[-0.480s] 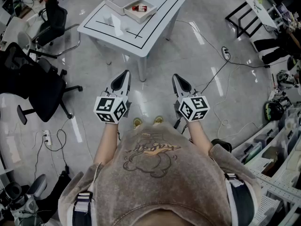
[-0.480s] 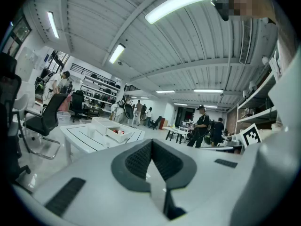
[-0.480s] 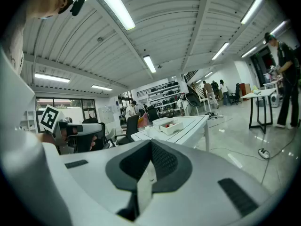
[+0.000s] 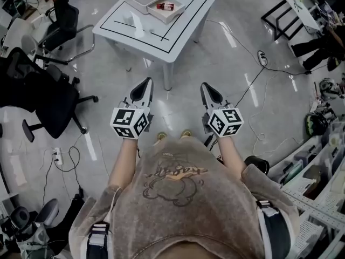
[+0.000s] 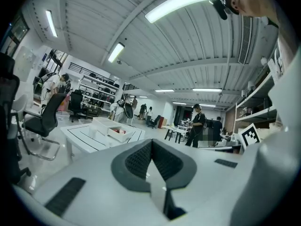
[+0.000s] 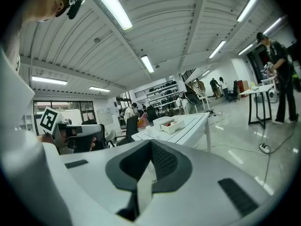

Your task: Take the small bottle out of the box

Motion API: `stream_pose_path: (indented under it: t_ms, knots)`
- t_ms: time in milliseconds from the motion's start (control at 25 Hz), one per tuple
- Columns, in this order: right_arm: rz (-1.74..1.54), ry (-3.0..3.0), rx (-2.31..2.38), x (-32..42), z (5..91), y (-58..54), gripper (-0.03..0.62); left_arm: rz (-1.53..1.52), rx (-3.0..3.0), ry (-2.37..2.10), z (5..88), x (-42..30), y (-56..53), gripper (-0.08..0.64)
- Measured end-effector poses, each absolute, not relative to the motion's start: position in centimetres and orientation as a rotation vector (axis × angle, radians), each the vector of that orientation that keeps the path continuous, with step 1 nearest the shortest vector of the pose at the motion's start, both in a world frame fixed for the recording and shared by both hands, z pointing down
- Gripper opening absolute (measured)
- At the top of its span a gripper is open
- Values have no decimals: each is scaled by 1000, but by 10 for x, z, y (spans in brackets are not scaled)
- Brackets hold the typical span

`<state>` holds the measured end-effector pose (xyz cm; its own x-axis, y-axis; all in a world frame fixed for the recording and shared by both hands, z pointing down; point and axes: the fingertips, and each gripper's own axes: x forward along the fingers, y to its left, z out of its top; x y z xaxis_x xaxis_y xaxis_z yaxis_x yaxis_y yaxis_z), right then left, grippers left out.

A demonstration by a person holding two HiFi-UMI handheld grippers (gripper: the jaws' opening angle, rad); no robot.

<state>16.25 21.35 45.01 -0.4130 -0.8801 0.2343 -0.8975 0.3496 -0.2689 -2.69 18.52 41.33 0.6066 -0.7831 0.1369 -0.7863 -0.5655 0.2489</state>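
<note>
Red-capped bottle (image 4: 165,6) is being observed lying inside the box (image 4: 156,16) on the table (image 4: 161,39), at 12 o'clock and well apart from both grippers. The left gripper (image 4: 144,85) and right gripper (image 4: 207,86) are being held clenched and empty. If the jaws are not being opened before the reach, the bottle is likely to be knocked aside. Against the earlier frame, the table is sitting slightly toward 1 o'clock, while the grippers are remaining clenched.
</note>
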Motion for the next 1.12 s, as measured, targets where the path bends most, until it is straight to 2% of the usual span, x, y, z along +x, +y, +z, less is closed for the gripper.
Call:
stream_pose_path:
  t_ms: [520,1120]
  knots:
    - [523,-2507,1672,124,461,202,-3,12,2567,-1250,425,-62,177,8]
    - [466,-2525,1631,110,466,107,-3,-41,2557,-1268,428,-77,92,8]
